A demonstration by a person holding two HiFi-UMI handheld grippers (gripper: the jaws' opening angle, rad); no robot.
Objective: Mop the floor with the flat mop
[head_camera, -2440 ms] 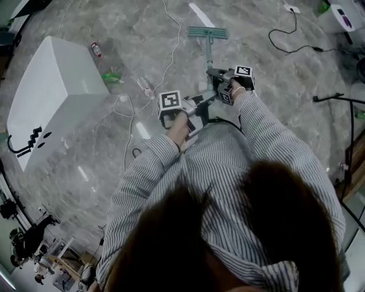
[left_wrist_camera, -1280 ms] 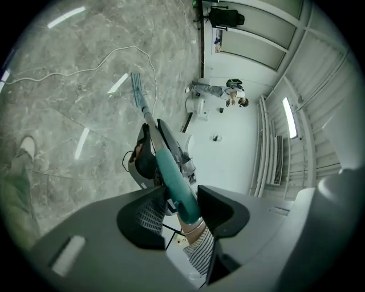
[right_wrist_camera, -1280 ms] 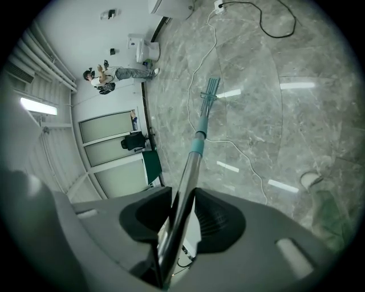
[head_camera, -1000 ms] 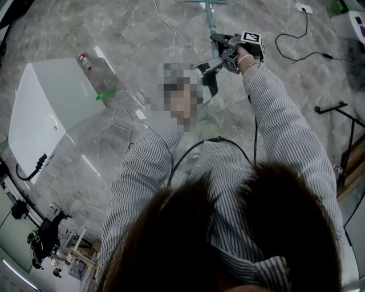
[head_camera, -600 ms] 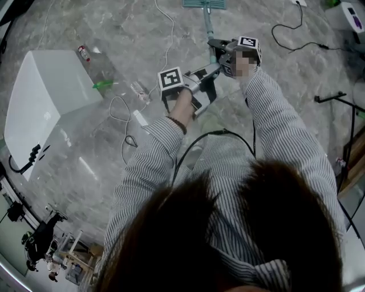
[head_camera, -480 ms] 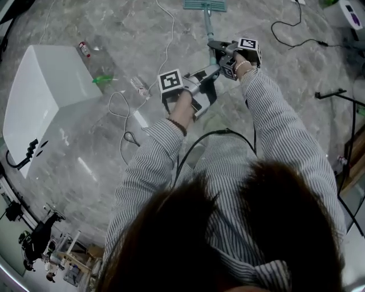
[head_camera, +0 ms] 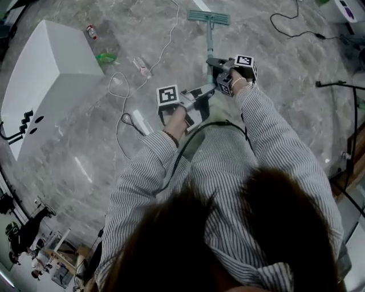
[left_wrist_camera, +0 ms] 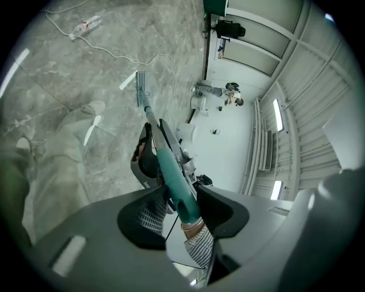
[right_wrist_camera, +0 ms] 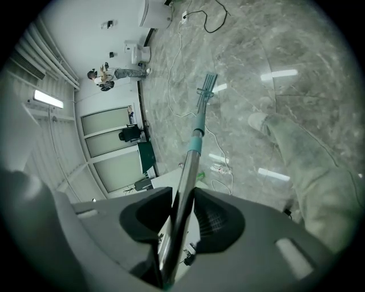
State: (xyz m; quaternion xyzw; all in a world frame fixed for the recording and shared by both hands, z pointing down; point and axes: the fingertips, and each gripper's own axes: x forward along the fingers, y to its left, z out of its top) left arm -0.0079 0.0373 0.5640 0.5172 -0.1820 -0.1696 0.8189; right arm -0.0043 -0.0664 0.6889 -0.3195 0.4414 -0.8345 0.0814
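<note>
The flat mop has a teal head (head_camera: 209, 17) lying flat on the grey marble floor, far from the person. Its pole (head_camera: 209, 48) runs back toward the body. My right gripper (head_camera: 214, 65) is shut on the metal part of the pole (right_wrist_camera: 183, 199), higher up toward the head. My left gripper (head_camera: 199, 93) is shut on the teal handle end (left_wrist_camera: 178, 191), closer to the body. In the left gripper view the mop head (left_wrist_camera: 140, 88) shows beyond the right gripper (left_wrist_camera: 146, 159). The right gripper view shows the mop head (right_wrist_camera: 206, 85) on the floor.
A white box-like unit (head_camera: 48, 68) stands at the left. Beside it lie a bottle (head_camera: 90, 31), a green object (head_camera: 106, 57) and white cable loops (head_camera: 121, 91). A black cable (head_camera: 296, 28) and a black stand (head_camera: 342, 85) are at the right. The person's shoe (right_wrist_camera: 259, 121) is near the pole.
The mop head went farther away across the floor, then came back a little nearer. Both grippers drew back toward the body and kept their hold on the pole.
</note>
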